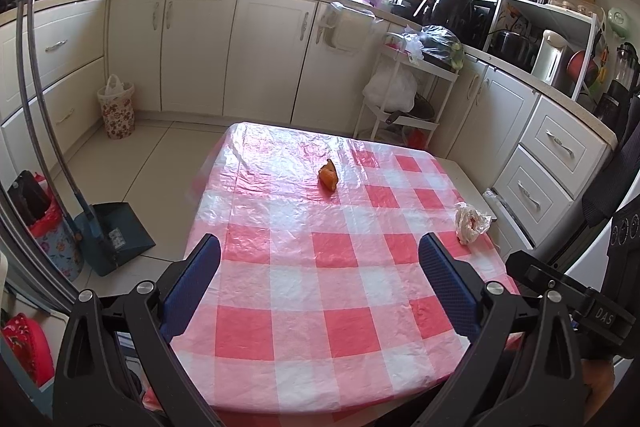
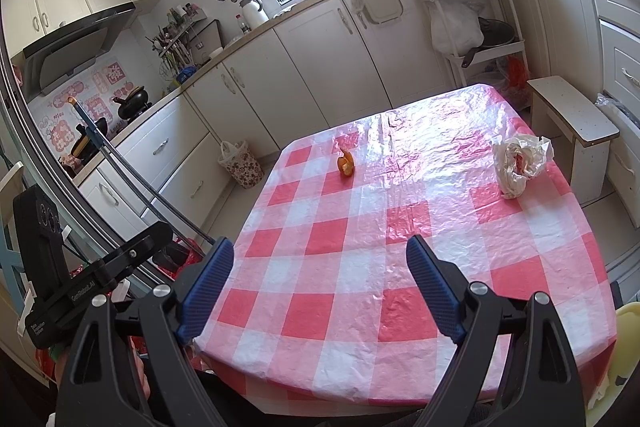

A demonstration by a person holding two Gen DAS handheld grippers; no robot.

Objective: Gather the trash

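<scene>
Right wrist view: right gripper [image 2: 320, 263] jaws are held apart above the near red-and-white checked plastic-covered tabletop [image 2: 360, 307]. Farther off lie crumpled white plastic wrapper [image 2: 520, 163] and orange peel scrap [image 2: 346, 165]; each should be straddled squarely before closing. Left gripper [image 1: 320, 259] jaws likewise apart.

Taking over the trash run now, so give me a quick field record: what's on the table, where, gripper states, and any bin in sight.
surface: table with pink checked plastic cover
trash 1: orange peel, toward the far middle
trash 2: crumpled white plastic bag, near the right edge
left gripper: open, empty, above the near edge
right gripper: open, empty, above the near edge
bin: floral basket on the floor by the cabinets
</scene>
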